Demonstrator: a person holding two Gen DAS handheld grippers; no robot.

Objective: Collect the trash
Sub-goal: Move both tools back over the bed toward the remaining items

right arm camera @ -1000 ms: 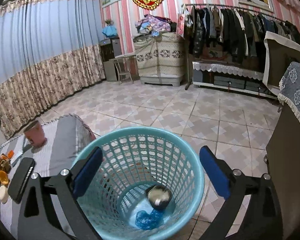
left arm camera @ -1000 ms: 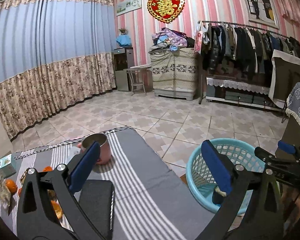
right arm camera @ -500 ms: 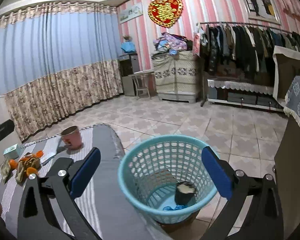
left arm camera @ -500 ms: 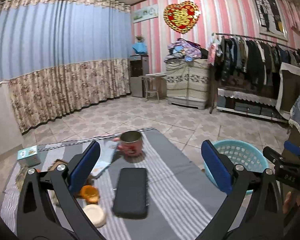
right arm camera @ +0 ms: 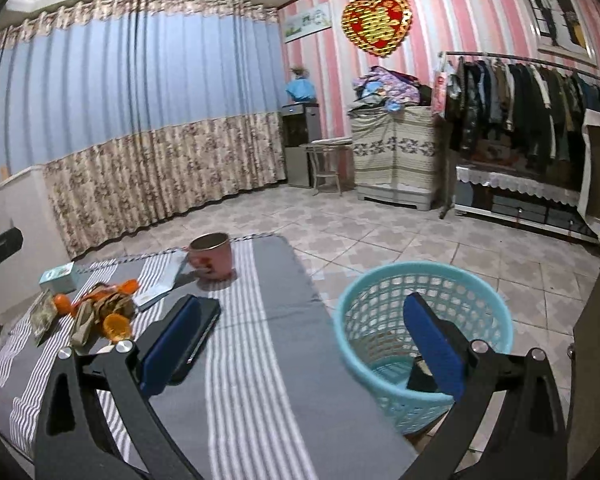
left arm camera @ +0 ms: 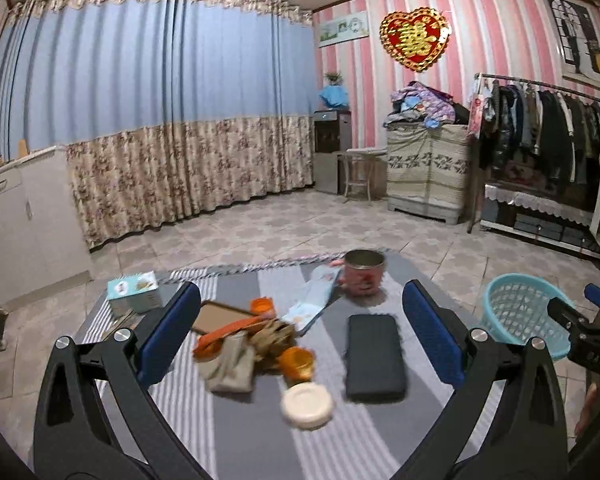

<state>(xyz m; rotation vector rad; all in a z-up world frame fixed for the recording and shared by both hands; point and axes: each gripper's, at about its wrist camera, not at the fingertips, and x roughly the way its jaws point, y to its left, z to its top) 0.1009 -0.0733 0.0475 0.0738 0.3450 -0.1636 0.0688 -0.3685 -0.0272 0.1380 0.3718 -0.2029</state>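
A heap of trash (left arm camera: 246, 346), orange peel and crumpled wrappers, lies on the grey striped table (left arm camera: 236, 428); it also shows in the right wrist view (right arm camera: 100, 312). An orange cap (left arm camera: 298, 362) and a white lid (left arm camera: 307, 405) lie beside it. My left gripper (left arm camera: 300, 336) is open and empty, above the table just short of the heap. The teal basket (right arm camera: 420, 332) stands on the floor right of the table, with dark trash at its bottom. My right gripper (right arm camera: 300, 348) is open and empty over the table's right edge.
A black phone (left arm camera: 375, 356), a pink mug (left arm camera: 363, 274), a leaflet (left arm camera: 314, 300), a small teal box (left arm camera: 134, 290) and a picture frame (left arm camera: 224, 316) also lie on the table. Tiled floor lies beyond, with a clothes rack (right arm camera: 520, 120) at the right wall.
Both grippers have swung left and pulled back from the basket toward the table. The trash heap has come into the left view's centre. Both stay open.
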